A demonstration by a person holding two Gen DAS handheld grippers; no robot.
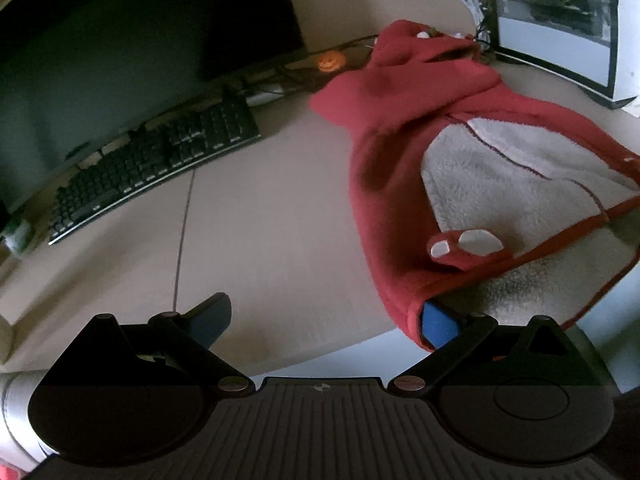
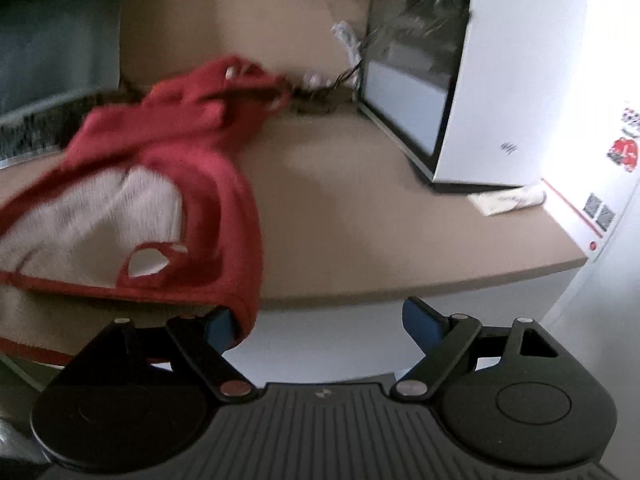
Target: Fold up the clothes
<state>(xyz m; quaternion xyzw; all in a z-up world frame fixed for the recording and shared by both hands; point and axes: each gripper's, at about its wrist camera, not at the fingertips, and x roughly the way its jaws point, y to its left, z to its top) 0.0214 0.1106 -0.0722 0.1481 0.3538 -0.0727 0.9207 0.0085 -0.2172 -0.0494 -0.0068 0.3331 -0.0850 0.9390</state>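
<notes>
Keyboard [image 1: 156, 168] far left, clear of the work. Left gripper [image 1: 324, 320] wide, empty, right pad at the hoodie [image 1: 460, 152] hem. Hoodie lies mid-desk [image 1: 260, 220], near edge overhanging. Right gripper [image 2: 324, 320] wide, empty, left pad at hem. Probably just released. PC case [image 2: 500, 80] far right.

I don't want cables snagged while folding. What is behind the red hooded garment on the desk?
Behind the red garment lie tangled dark cables, a white cord and a small orange pumpkin figure. Whatever sits directly under the hood is covered.

Red fleece garment [image 2: 168, 168] motion-blurred, cut off at left edge; keyboard [image 2: 36, 128] smeared.
</notes>
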